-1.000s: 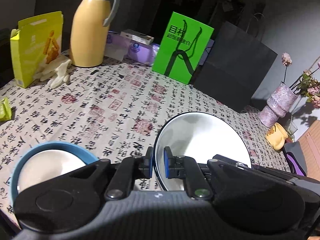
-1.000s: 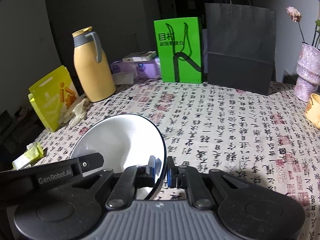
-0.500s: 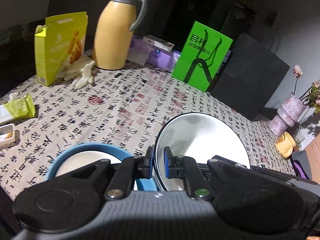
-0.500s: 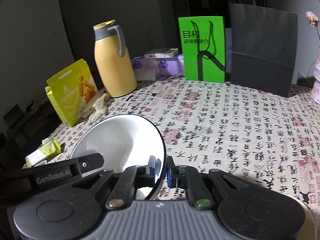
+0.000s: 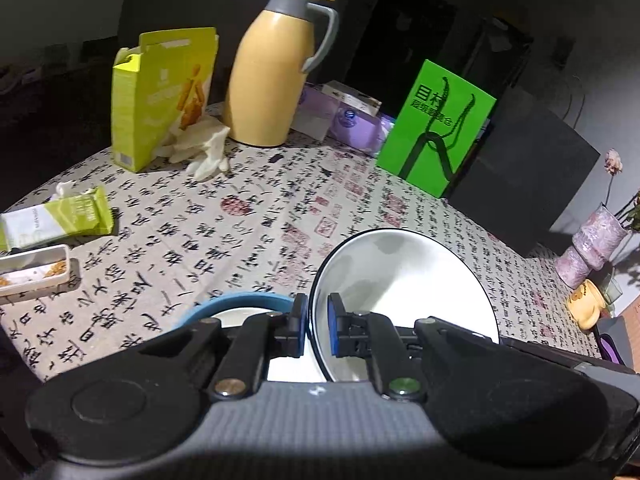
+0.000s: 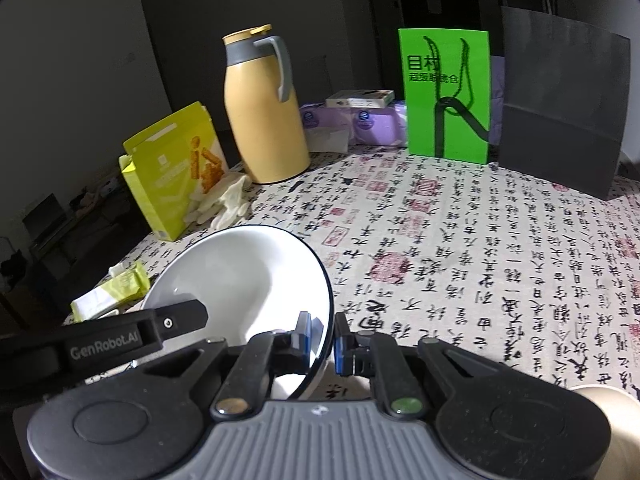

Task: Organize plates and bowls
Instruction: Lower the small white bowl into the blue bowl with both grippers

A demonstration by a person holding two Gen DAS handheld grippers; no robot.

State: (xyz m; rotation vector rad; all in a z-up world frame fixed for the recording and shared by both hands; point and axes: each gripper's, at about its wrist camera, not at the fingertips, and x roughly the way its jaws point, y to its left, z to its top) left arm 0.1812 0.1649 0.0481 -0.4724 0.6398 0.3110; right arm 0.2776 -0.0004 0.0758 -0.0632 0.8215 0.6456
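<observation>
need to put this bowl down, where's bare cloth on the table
Widest bare cloth: mid-table, right of the white bowl, in front of the green sign and black bag. Another patch lies between snack packet and bowl. The back-left edge is crowded: flask, yellow box, gloves.

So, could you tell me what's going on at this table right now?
A person is tidying dishes with a handheld gripper in each hand. Both grippers are clamped on the rim of one white bowl, the left gripper on one edge and the right gripper on the opposite edge, holding it tilted above the patterned tablecloth. A blue-rimmed plate lies just below, left of the bowl. A yellow jug, a snack box and a green bag stand further back.
</observation>
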